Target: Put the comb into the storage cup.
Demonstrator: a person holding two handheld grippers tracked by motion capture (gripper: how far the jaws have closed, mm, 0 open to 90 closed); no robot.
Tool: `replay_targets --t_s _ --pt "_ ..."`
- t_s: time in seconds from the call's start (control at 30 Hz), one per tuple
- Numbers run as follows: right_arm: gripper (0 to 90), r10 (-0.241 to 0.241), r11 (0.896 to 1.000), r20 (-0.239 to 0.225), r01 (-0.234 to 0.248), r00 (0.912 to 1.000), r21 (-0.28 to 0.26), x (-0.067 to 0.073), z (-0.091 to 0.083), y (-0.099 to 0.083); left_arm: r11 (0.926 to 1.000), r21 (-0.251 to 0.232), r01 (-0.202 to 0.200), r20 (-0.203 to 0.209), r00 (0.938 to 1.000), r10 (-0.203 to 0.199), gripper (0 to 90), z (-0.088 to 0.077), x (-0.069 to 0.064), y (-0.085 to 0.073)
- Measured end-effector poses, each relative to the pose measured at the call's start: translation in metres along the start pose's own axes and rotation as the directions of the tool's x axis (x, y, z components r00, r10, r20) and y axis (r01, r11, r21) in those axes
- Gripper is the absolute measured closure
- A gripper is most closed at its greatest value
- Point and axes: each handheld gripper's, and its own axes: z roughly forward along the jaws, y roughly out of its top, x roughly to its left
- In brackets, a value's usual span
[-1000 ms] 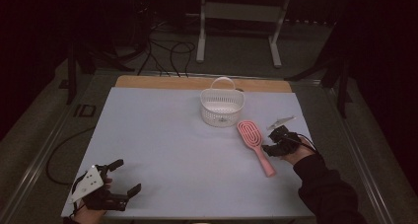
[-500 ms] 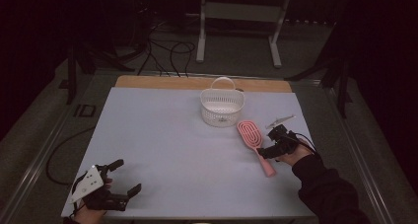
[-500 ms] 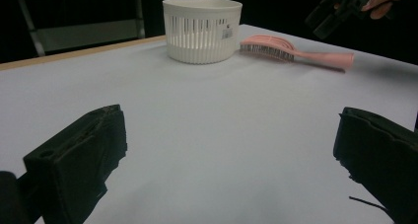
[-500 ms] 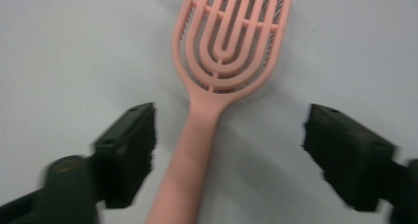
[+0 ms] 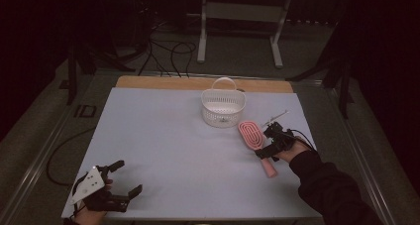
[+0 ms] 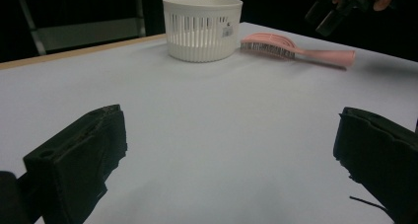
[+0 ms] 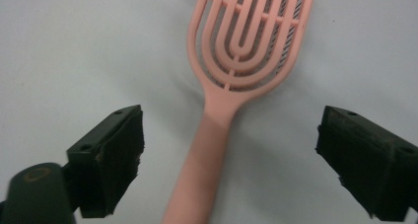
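Observation:
A pink vented hairbrush (image 5: 250, 135) lies flat on the white table sheet (image 5: 173, 136) at the right, its handle pointing toward the near edge. My right gripper (image 5: 267, 143) hovers over that handle. In the right gripper view its jaws (image 7: 231, 160) stand wide on either side of the handle (image 7: 207, 155), having just been opening, and neither pad touches the brush head (image 7: 251, 41). My left gripper (image 5: 128, 177) rests open at the near left corner, nothing between its jaws (image 6: 231, 150).
A white slotted basket (image 5: 224, 107) with a raised handle stands just behind the brush, and the left gripper view shows it too (image 6: 202, 29). A wooden strip (image 5: 198, 83) edges the far side. Cables (image 5: 168, 51) and a metal stand (image 5: 237, 31) sit on the floor beyond.
The right gripper's jaws have spread apart around the brush handle, and the brush stays lying on the table. The left gripper has not moved.

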Motion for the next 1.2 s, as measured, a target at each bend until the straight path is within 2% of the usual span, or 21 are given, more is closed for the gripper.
replay_targets --t_s 0.17,0.23,0.47,0.6,0.77,0.97,1.1,1.17,1.2 --pt "8.9 0.047 0.999 -0.012 -0.047 0.9988 0.000 0.003 0.001 0.005 1.0000 0.001 -0.001 -0.001 1.0000 0.001 0.0 0.000 0.000 0.000" --pt "8.8 0.058 0.998 0.003 -0.058 0.9983 0.006 0.004 0.002 0.007 1.0000 0.003 -0.002 -0.001 1.0000 0.002 0.0 0.000 0.000 0.000" --pt "8.7 0.143 0.989 -0.006 -0.142 0.9897 0.049 0.005 0.007 0.011 1.0000 0.002 0.001 0.000 1.0000 -0.001 0.0 0.000 0.000 0.000" --pt "8.9 0.156 0.984 -0.008 -0.154 0.9878 0.091 0.006 0.011 0.010 1.0000 0.001 0.004 0.001 1.0000 -0.004 0.0 0.000 0.000 0.000" --pt "9.7 0.188 0.976 -0.005 -0.186 0.9822 0.110 0.005 0.012 0.012 1.0000 0.002 0.003 0.001 1.0000 -0.003 0.0 0.000 0.000 0.000" --pt "15.2 0.219 0.966 -0.001 -0.216 0.9758 0.141 0.006 0.017 0.010 1.0000 0.001 0.003 0.002 1.0000 -0.003 0.0 0.000 0.000 0.000" --pt "23.7 0.215 0.964 0.011 -0.214 0.9765 0.154 0.006 0.023 0.009 1.0000 -0.002 0.004 0.004 1.0000 -0.004 0.0 0.000 0.000 0.000" --pt "25.0 0.225 0.960 0.005 -0.223 0.9742 0.172 0.006 0.027 0.009 1.0000 0.000 0.004 0.004 1.0000 -0.004 0.0 0.000 0.000 0.000" --pt "28.6 0.229 0.958 0.006 -0.227 0.9733 0.178 0.006 0.029 0.008 1.0000 0.000 0.005 0.004 1.0000 -0.005 0.0 0.000 0.000 0.000"
